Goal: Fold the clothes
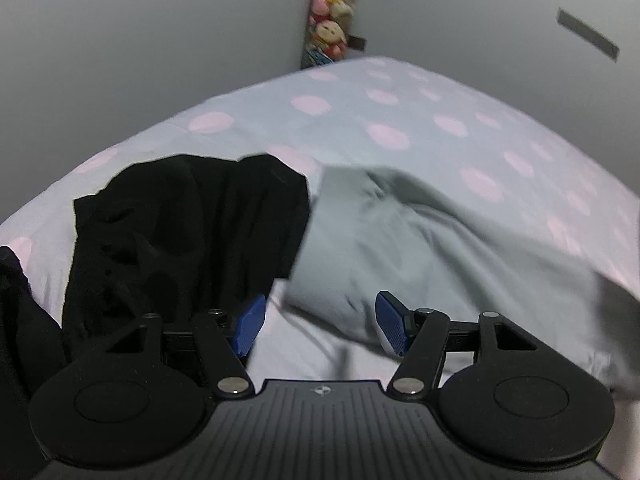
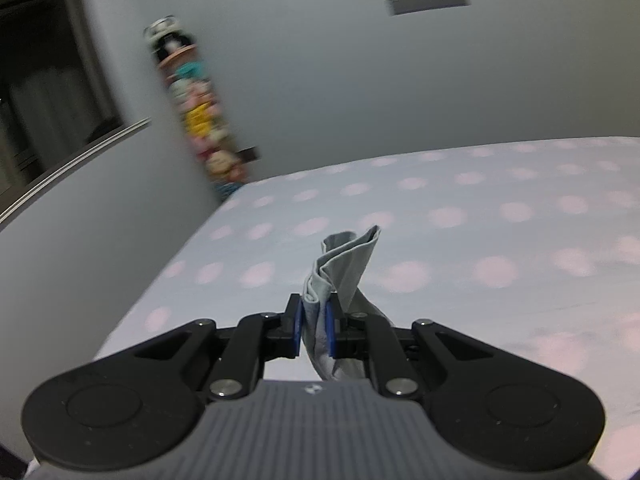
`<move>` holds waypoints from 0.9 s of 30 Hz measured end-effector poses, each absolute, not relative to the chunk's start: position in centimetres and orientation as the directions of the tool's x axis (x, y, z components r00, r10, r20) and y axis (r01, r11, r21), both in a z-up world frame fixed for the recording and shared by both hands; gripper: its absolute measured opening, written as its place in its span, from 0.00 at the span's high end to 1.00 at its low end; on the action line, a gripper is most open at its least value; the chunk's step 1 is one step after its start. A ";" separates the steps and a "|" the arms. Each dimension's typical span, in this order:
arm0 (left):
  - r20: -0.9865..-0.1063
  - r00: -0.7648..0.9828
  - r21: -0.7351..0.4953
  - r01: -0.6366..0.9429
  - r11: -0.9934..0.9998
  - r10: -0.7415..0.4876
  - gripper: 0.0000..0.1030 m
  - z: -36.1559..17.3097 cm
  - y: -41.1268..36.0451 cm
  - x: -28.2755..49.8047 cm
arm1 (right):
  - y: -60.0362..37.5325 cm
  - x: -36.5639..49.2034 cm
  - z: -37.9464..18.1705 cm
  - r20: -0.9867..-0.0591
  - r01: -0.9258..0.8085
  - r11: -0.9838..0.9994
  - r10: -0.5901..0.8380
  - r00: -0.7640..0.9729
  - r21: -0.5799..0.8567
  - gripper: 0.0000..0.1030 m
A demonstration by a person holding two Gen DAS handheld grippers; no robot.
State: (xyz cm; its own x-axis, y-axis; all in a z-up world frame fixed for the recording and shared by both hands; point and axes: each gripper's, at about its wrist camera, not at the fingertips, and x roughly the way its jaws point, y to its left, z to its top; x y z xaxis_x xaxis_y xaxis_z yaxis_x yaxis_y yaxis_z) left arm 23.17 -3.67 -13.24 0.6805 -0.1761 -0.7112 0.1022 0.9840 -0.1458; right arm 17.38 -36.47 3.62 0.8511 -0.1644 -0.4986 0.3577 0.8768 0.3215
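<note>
left wrist view: the left claw [image 1: 316, 322] hangs with its blue pads [image 1: 250, 330] wide apart and nothing between them, above the bed sheet [image 1: 400, 120], a pale sheet printed with pink dots. a grey garment [image 1: 400, 240] lies rumpled on the sheet from the centre out toward 3 o'clock, blurred along its right side. a black garment [image 1: 180, 232] sits bunched at about 9 o'clock, its right edge touching or overlapping the grey one. a further dark piece of cloth [image 1: 16, 312] shows at the frame edge near 8 o'clock; what it is cannot be told. at 12 o'clock a strip of colourful cartoon figures [image 1: 332, 12] shows in the gap between two grey wall panels [image 1: 160, 40].

right wrist view: the right claw [image 2: 314, 330] is clamped on a bunched fold of the grey garment [image 2: 344, 264], the pads pressed against the cloth on both sides. the pinched cloth stands up past the fingertips toward 12 o'clock and also trails back beneath the claw. behind it the dotted sheet [image 2: 480, 220] spreads out toward 3 o'clock, with the cartoon strip [image 2: 196, 120] at about 10 o'clock against the grey wall [image 2: 360, 80].
</note>
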 end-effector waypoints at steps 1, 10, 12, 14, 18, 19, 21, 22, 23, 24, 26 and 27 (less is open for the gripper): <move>-0.705 0.686 -0.156 0.097 0.983 -0.180 0.43 -13.2 -3.4 23.4 | -35.1 18.4 3.3 -0.498 0.336 0.884 -0.142 0.855 0.325 0.87; -0.681 0.707 -0.233 0.042 0.971 -0.194 0.53 -14.0 -1.0 25.3 | -22.9 25.1 -2.4 -0.512 0.098 0.947 0.077 0.856 0.307 0.87; -0.687 0.700 -0.243 0.031 0.969 -0.195 0.55 -14.4 -0.7 25.6 | -21.0 26.1 -3.9 -0.523 0.045 0.953 0.124 0.843 0.298 0.87; -0.692 0.695 -0.250 0.024 0.968 -0.196 0.55 -14.7 -0.4 25.9 | -19.4 26.9 -5.7 -0.553 0.009 0.958 0.158 0.818 0.287 0.87; -0.698 0.692 -0.241 0.014 0.970 -0.183 0.55 -15.2 -0.3 26.2 | -18.1 28.1 -8.9 -0.608 -0.031 0.953 0.217 0.764 0.300 0.87; -0.698 0.693 -0.239 0.013 0.971 -0.182 0.55 -15.2 -0.3 26.3 | -17.9 28.1 -9.7 -0.619 -0.043 0.951 0.234 0.750 0.308 0.87; -0.696 0.696 -0.233 0.014 0.972 -0.177 0.55 -15.2 -0.4 26.3 | -17.6 28.2 -11.1 -0.637 -0.066 0.945 0.267 0.724 0.321 0.87; -0.695 0.698 -0.227 0.015 0.974 -0.173 0.55 -15.2 -0.4 26.2 | -17.4 28.3 -11.7 -0.647 -0.073 0.943 0.279 0.709 0.326 0.87; -0.695 0.699 -0.223 0.015 0.975 -0.169 0.55 -15.2 -0.4 26.2 | -17.5 28.8 -12.2 -0.657 -0.077 0.939 0.291 0.695 0.335 0.87; -0.695 0.700 -0.220 0.011 0.975 -0.165 0.55 -15.3 -0.4 26.2 | -17.7 29.3 -12.6 -0.666 -0.081 0.935 0.304 0.681 0.344 0.87; -0.699 0.699 -0.208 0.003 0.978 -0.151 0.59 -15.3 -0.3 26.1 | -16.7 28.8 -13.9 -0.694 -0.091 0.930 0.329 0.640 0.357 0.87; -0.699 0.701 -0.198 0.000 0.980 -0.141 0.59 -15.3 -0.4 26.0 | -16.7 28.7 -14.1 -0.698 -0.087 0.927 0.335 0.633 0.365 0.86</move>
